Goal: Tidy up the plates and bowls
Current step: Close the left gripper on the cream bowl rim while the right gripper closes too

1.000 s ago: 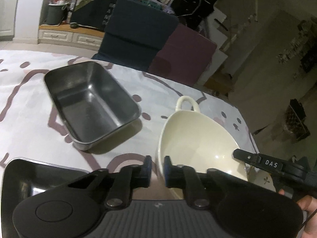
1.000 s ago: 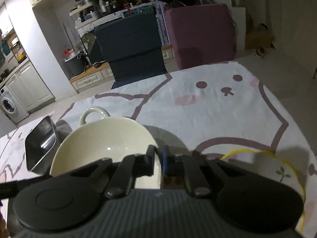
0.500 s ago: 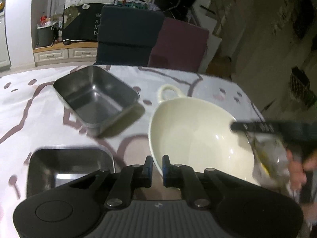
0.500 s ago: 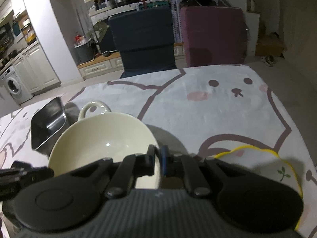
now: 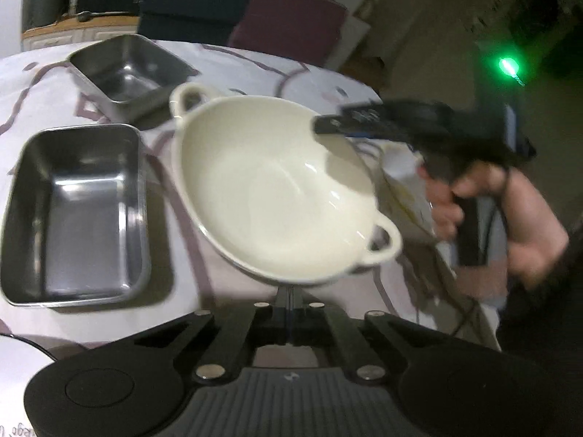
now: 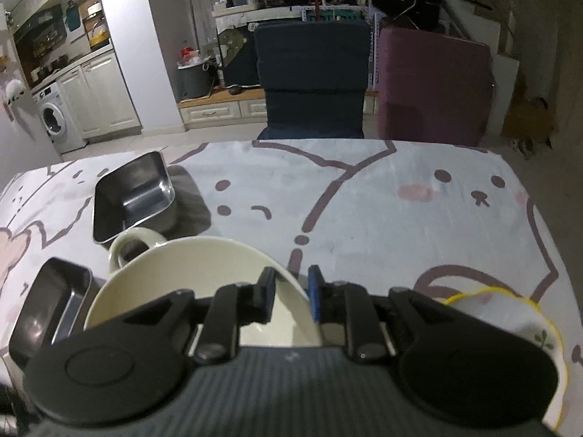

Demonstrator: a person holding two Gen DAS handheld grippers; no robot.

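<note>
1. Cream ceramic fills the middle of both views: the two-handled bowl [image 5: 277,196] is pinched at its near rim by the left gripper [image 5: 289,296], whose jaws are pressed together on that lip at lower centre of the left wrist frame
2. Directly ahead of those jaws the bowl tilts up and away, its long axis running handle to handle from the upper left of the frame down to the lower right, so the grip sits on the long side between the handles
3. In the right wrist view the right gripper [image 6: 291,293] straddles the bowl's right-hand rim; its jaws have just been opening, a clear gap shows on either side of the rim and neither pad presses on it
4. By my reading the left hand alone carries the bowl now, and the right hand [image 5: 484,211], at the right of the left wrist frame, is letting go
5. Left of the bowl lies the near steel tray [image 5: 76,215]; the far steel tray [image 5: 129,67] is at upper left
6. At lower right of the right wrist frame a yellow-edged plate [image 6: 524,324] rests on the printed tablecloth [image 6: 364,200], close to the right gripper; it looks like the likelier partner for the bowl
</note>
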